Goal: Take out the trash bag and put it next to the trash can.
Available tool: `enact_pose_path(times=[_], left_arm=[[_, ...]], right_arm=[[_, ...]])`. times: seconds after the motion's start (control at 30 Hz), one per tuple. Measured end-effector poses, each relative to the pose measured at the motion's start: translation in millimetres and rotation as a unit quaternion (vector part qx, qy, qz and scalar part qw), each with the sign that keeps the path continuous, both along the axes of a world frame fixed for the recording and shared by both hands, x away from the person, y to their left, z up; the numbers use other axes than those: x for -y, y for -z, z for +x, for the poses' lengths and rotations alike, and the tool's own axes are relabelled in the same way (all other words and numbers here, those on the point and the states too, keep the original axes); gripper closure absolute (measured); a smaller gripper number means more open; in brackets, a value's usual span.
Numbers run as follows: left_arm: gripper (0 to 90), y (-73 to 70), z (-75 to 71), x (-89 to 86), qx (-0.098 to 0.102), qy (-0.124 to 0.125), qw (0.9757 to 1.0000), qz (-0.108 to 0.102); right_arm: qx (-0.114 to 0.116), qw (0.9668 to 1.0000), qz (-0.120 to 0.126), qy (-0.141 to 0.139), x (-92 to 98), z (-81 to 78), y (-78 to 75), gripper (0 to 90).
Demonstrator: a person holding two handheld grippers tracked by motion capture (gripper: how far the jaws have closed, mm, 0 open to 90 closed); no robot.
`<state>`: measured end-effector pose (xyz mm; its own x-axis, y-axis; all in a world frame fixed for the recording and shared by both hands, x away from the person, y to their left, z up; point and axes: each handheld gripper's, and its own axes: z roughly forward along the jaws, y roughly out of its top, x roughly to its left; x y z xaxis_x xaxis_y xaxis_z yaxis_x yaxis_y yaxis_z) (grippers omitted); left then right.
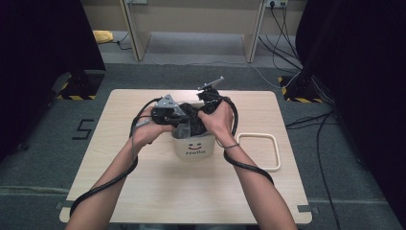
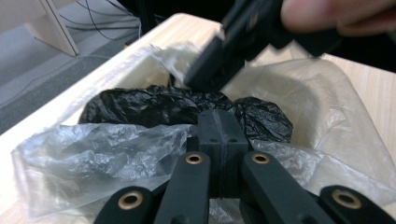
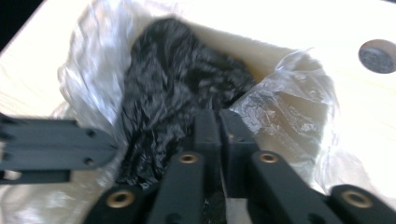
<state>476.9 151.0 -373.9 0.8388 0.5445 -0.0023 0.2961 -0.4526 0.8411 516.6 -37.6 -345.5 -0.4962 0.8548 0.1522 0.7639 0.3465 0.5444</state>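
1. The tabletop (image 1: 158, 191) is pale wood, and the person's two forearms come in from its near edge.
2. A white bin (image 1: 194, 148) with a smiley face and the word "Hello" on its near wall stands around the middle of the tabletop, both hands gathered over its top.
3. A cream rectangular frame (image 1: 258, 151) lies flat on the tabletop just right of the bin.
4. A clear plastic liner (image 2: 93, 154) is draped over the bin's rim, crumpled and spilling outward on the near side in the left gripper view.
5. A black plastic bag (image 2: 154, 105) sits bunched inside the liner, in the bin's mouth.
6. The left claw (image 2: 222, 130) has its jaws pressed together at the edge where the clear liner meets the black bag; whether film is caught between them I cannot tell.
7. The right claw (image 3: 219, 140) has its jaws almost together, a thin slit between them, lying against the black bag; whether they pinch the bag I cannot tell.
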Motion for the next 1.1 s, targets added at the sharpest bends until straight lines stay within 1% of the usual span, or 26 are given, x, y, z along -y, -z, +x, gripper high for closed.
enact_pose_path(times=[0.03,0.07,0.13,0.2,0.3,0.33,0.37,0.43,0.47,0.53,0.57,0.6,0.67,0.7,0.73,0.77,0.87,0.9,0.97,1.0,1.03,1.1], left_arm=[[90.0,1.2,-0.1,0.3,-0.001,0.0,1.0,0.002],[90.0,2.2,-0.3,0.1,-0.003,0.001,1.0,0.003],[90.0,3.8,-0.4,-0.4,-0.006,0.001,1.0,0.006],[90.0,5.0,-0.4,-0.6,-0.008,0.002,0.9999,0.007],[90.0,6.1,-0.6,-0.1,-0.01,0.003,0.9999,0.011],[90.0,6.6,-0.5,0.2,-0.01,0.002,0.9999,0.011],[90.0,7.1,-0.4,0.5,-0.01,0.003,0.9999,0.012],[90.0,7.4,-0.5,0.8,-0.011,0.004,0.9998,0.015],[90.0,7.9,-0.6,1.2,-0.011,0.004,0.9998,0.015],[90.0,8.7,-0.3,1.7,-0.012,0.004,0.9998,0.015],[90.0,8.9,0.0,1.9,-0.012,0.005,0.9998,0.017],[90.0,8.9,0.3,2.0,-0.013,0.005,0.9998,0.018],[90.0,9.2,0.3,2.3,-0.013,0.006,0.9997,0.017],[90.0,9.3,0.3,2.1,-0.013,0.006,0.9997,0.017],[90.0,9.4,0.2,1.8,-0.013,0.005,0.9998,0.017],[90.0,9.6,0.0,1.4,-0.014,0.003,0.9998,0.015],[90.0,8.4,-0.8,-1.0,-0.009,-0.001,0.9999,0.009],[90.0,7.6,-1.5,-2.1,-0.008,-0.002,1.0,0.004],[90.0,5.3,-2.7,-5.2,-0.002,-0.004,1.0,-0.006],[89.3,3.6,-3.4,-7.2,0.004,-0.003,0.9999,-0.009],[86.0,2.1,-4.0,-9.6,0.009,-0.004,0.9999,-0.012],[80.1,-2.0,-5.4,-15.3,0.018,-0.008,0.9997,-0.017]], right_arm=[[0.003,1.0,0.006,0.003,3.3,-0.3,-3.9,82.6],[0.01,0.9999,0.011,0.007,7.6,-0.9,-8.8,82.0],[0.03,0.9992,0.016,0.02,18.3,-1.8,-20.8,79.3],[0.043,0.9984,0.02,0.032,29.7,-2.3,-32.4,76.5],[0.052,0.9974,0.016,0.046,46.7,-2.3,-45.1,71.8],[0.056,0.9968,0.013,0.055,52.3,-2.1,-47.3,70.4],[0.055,0.9966,0.011,0.061,57.6,-1.7,-48.4,68.6],[0.048,0.9965,0.011,0.068,68.1,-0.6,-47.0,65.7],[0.045,0.9965,0.006,0.07,72.8,-0.4,-44.9,64.1],[0.022,0.9971,0.006,0.073,82.3,0.0,-37.6,61.7],[0.017,0.9972,0.004,0.073,84.6,0.0,-34.6,61.0],[0.006,0.9975,-0.003,0.07,86.9,-0.1,-30.4,60.4],[-0.014,0.9977,-0.005,0.067,90.1,0.1,-21.4,59.8],[-0.021,0.9977,-0.009,0.063,90.6,0.1,-17.1,60.2],[-0.029,0.9977,-0.012,0.06,91.0,0.1,-13.0,61.4],[-0.037,0.9976,-0.012,0.058,90.7,0.3,-9.4,64.4],[-0.064,0.9967,-0.017,0.047,89.0,2.3,0.8,76.1],[-0.067,0.9964,-0.021,0.047,88.2,2.4,2.1,80.8],[-0.072,0.9962,-0.02,0.045,86.4,2.4,3.9,90.0],[-0.072,0.9961,-0.021,0.048,85.7,2.3,3.3,90.0],[-0.068,0.9962,-0.025,0.049,85.0,2.2,2.0,90.0],[-0.064,0.9963,-0.026,0.051,83.4,2.3,-1.3,90.0]])
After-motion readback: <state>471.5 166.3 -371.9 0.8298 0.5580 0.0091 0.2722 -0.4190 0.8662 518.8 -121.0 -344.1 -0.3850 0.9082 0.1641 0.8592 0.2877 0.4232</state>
